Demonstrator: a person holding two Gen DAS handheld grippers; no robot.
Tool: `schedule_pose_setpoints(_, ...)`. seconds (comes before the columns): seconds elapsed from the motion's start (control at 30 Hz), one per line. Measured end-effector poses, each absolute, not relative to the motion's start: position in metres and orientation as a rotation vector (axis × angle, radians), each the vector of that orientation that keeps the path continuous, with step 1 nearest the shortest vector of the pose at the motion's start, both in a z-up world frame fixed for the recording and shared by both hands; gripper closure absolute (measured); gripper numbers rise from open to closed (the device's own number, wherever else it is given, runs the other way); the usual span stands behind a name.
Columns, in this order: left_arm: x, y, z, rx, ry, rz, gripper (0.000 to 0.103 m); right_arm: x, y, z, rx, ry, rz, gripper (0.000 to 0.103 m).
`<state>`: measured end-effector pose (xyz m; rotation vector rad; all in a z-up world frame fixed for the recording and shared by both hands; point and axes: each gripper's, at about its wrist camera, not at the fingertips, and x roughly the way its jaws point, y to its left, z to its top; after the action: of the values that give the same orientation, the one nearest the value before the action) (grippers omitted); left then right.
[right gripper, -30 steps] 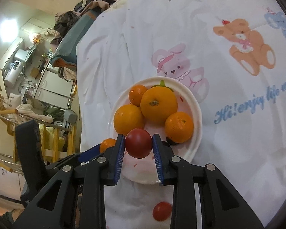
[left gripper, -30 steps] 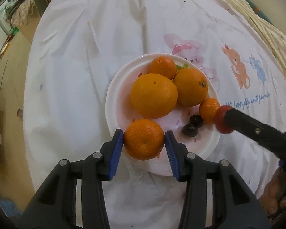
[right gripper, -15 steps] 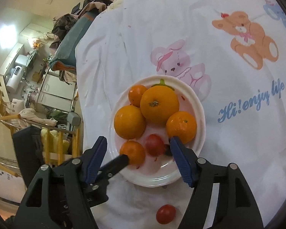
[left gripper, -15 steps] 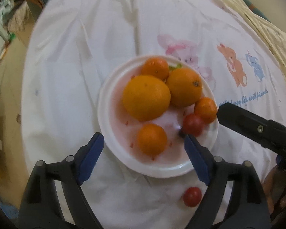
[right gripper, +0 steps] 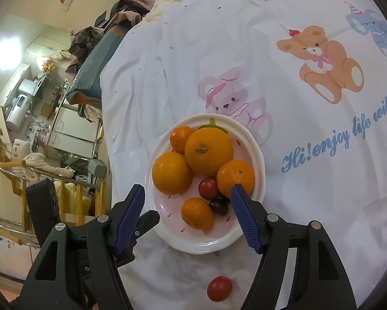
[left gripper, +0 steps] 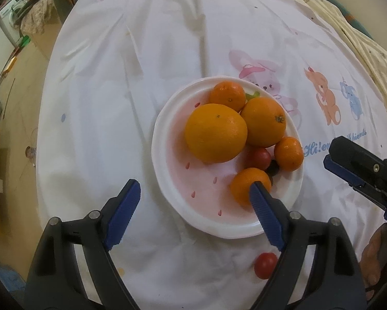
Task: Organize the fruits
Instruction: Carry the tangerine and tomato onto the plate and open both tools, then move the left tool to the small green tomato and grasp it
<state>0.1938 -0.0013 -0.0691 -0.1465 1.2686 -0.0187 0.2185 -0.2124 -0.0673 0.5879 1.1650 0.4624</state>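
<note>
Left gripper (left gripper: 193, 206) gaping, empty, above plate (left gripper: 172, 186). Right gripper (right gripper: 187, 215) likewise wide, empty. Both jaws just opened. Oranges, tomato (right gripper: 209, 187) on plate; second tomato (right gripper: 219, 288) beside plate.

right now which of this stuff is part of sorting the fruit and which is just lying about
Job:
- plate
- oranges
- tomato on the plate
- loose tomato on the cloth
- dark grapes

Lying about:
- printed cloth
- clothes pile
- mop
</note>
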Motion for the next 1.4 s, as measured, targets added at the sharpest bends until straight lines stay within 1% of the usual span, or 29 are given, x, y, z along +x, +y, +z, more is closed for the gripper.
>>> schedule_pose_setpoints(0.33, 0.189, -0.009, -0.06, -0.113, 1.233, -0.028, 0.019, 0.213, -0.21, -0.055, 0.559, 1.159, 0.451, 0.031)
schedule_pose_setpoints(0.53, 0.174, -0.002, -0.046, -0.134, 1.199, -0.017, 0.019, 0.205, -0.216, -0.046, 0.559, 1.151, 0.44, 0.031)
schedule_pose_setpoints(0.8, 0.125, -0.002, -0.036, -0.228, 1.261, -0.062, 0.019, 0.168, -0.234, -0.033, 0.535, 1.153, 0.419, 0.031)
schedule_pose_setpoints(1.0, 0.072, -0.02, -0.044, -0.228, 1.307, -0.055, 0.02, 0.141, -0.25, -0.038, 0.519, 1.204, 0.375, 0.031)
schedule_pose_setpoints(1.07, 0.056, -0.031, -0.05, -0.202, 1.312, -0.051, 0.027, 0.133, -0.256, -0.041, 0.512, 1.216, 0.352, 0.031)
schedule_pose_setpoints(1.13, 0.044, -0.045, -0.06, -0.165, 1.343, -0.061, 0.031, 0.128, -0.265, -0.045, 0.534, 1.233, 0.324, 0.031)
schedule_pose_setpoints(1.17, 0.039, -0.05, -0.064, -0.159, 1.357, -0.064, 0.036, 0.127, -0.27, -0.046, 0.55, 1.235, 0.313, 0.031)
schedule_pose_setpoints(1.23, 0.029, -0.062, -0.074, -0.155, 1.391, -0.07, 0.042, 0.126, -0.279, -0.044, 0.58, 1.221, 0.297, 0.031)
schedule_pose_setpoints(1.3, 0.022, -0.073, -0.082, -0.149, 1.415, -0.072, 0.043, 0.127, -0.285, -0.04, 0.606, 1.2, 0.292, 0.031)
schedule_pose_setpoints(1.37, 0.02, -0.081, -0.089, -0.133, 1.418, -0.054, 0.05, 0.127, -0.288, -0.037, 0.622, 1.188, 0.292, 0.031)
schedule_pose_setpoints(1.4, 0.019, -0.084, -0.092, -0.125, 1.416, -0.051, 0.051, 0.128, -0.289, -0.036, 0.627, 1.182, 0.295, 0.031)
